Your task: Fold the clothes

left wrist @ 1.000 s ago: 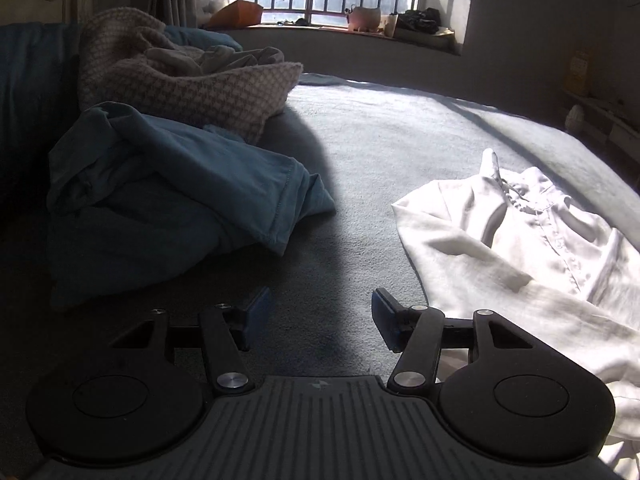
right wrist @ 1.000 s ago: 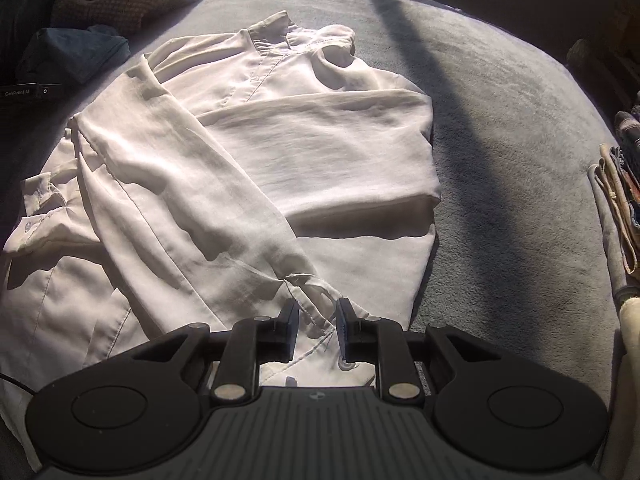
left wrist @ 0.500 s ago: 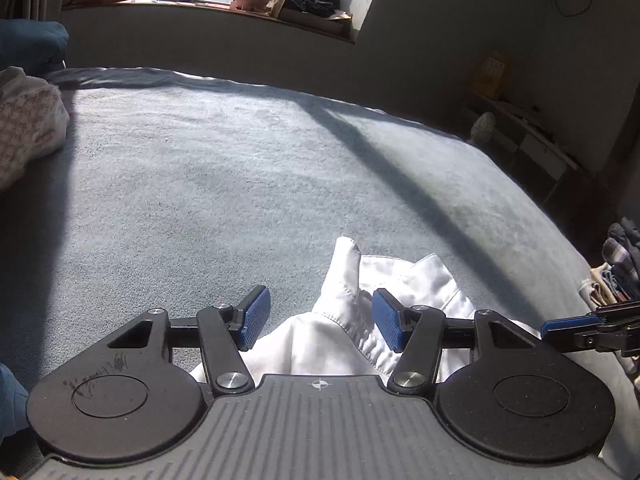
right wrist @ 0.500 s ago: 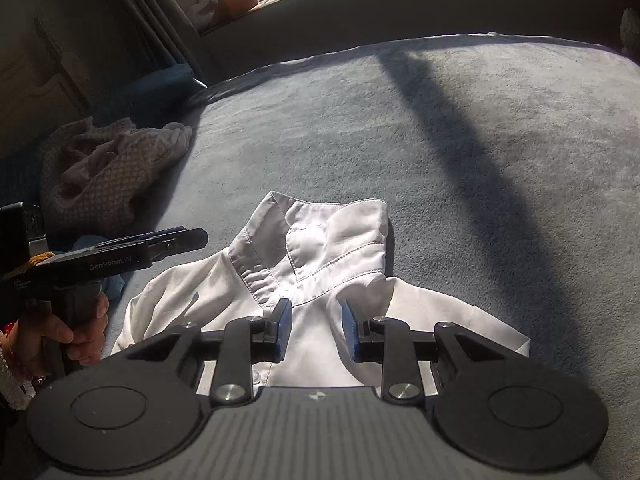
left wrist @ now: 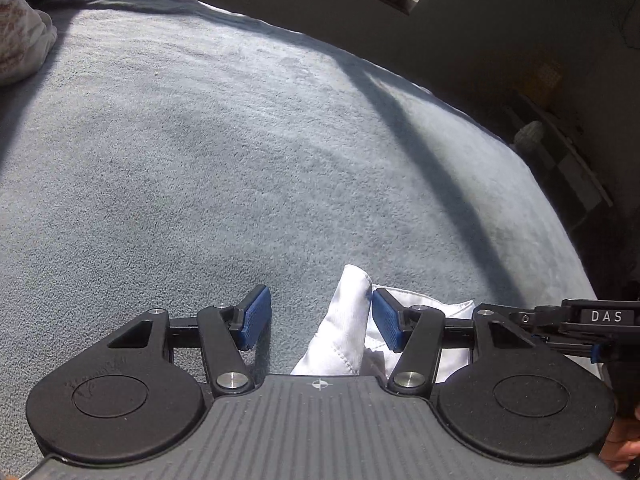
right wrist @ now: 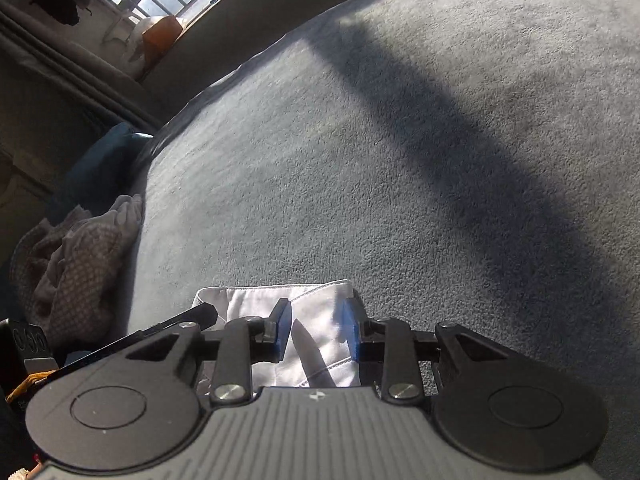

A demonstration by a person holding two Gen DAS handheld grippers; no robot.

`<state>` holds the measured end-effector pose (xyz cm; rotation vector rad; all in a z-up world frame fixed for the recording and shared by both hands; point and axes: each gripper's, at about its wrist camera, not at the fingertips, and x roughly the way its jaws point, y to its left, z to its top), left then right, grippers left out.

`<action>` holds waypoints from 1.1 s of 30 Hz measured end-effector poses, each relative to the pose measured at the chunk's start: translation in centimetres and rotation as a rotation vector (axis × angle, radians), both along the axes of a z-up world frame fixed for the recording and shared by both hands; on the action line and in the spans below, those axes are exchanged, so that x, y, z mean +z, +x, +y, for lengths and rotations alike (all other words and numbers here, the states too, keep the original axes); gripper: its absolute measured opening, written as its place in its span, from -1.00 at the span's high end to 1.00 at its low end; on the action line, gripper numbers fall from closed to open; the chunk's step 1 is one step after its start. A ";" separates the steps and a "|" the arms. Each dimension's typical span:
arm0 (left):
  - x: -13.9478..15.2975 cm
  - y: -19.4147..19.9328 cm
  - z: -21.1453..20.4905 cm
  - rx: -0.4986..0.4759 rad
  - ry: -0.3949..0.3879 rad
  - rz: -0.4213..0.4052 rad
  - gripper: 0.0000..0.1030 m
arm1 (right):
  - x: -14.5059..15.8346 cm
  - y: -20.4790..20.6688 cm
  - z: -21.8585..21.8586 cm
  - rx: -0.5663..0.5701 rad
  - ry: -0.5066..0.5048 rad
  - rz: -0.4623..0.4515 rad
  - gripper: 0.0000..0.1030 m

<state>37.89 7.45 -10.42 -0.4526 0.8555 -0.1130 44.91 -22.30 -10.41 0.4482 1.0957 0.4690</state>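
we find the white shirt collar lying between both tongs on the bed: left tongs apart, right tongs apart, neither clamped.

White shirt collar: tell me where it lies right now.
The white shirt collar lies on the grey blanket at the bottom centre of both wrist views, between each gripper's open fingers.
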 end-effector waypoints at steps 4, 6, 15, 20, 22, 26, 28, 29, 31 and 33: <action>0.2 0.6 -0.8 0.014 0.034 -0.001 0.24 | -1.0 0.4 0.1 -0.011 0.020 0.007 0.40; 0.4 0.7 -1.2 0.018 0.046 -0.010 0.41 | -1.3 0.5 0.2 -0.010 0.027 0.003 0.45; 1.7 -0.4 -2.8 -0.053 0.124 -0.121 0.98 | 0.0 -0.6 1.0 0.030 0.002 -0.082 0.91; 3.4 -1.6 -3.6 -0.127 0.177 -0.210 0.98 | 1.1 -1.2 1.0 0.036 0.016 -0.119 0.92; 4.4 -2.5 -3.3 -0.151 0.171 -0.254 0.98 | 1.7 -1.7 0.9 0.042 0.024 -0.139 0.93; 6.6 -5.7 -2.9 -0.234 0.209 -0.369 0.98 | 4.8 -4.9 1.1 0.126 -0.054 -0.294 0.93; 7.8 -8.3 -3.2 -0.307 0.271 -0.454 0.98 | 6.6 -7.1 1.2 0.193 -0.095 -0.391 0.93; 8.1 -9.7 -3.5 -0.352 0.310 -0.488 0.98 | 7.6 -8.5 1.3 0.235 -0.120 -0.447 0.93; 8.8 -12.8 -4.2 -0.448 0.393 -0.557 0.97 | 8.8 -11.6 1.7 0.344 -0.194 -0.550 0.93; 8.5 -15.9 -4.9 -0.561 0.477 -0.600 0.94 | 9.2 -14.5 2.1 0.443 -0.266 -0.617 0.92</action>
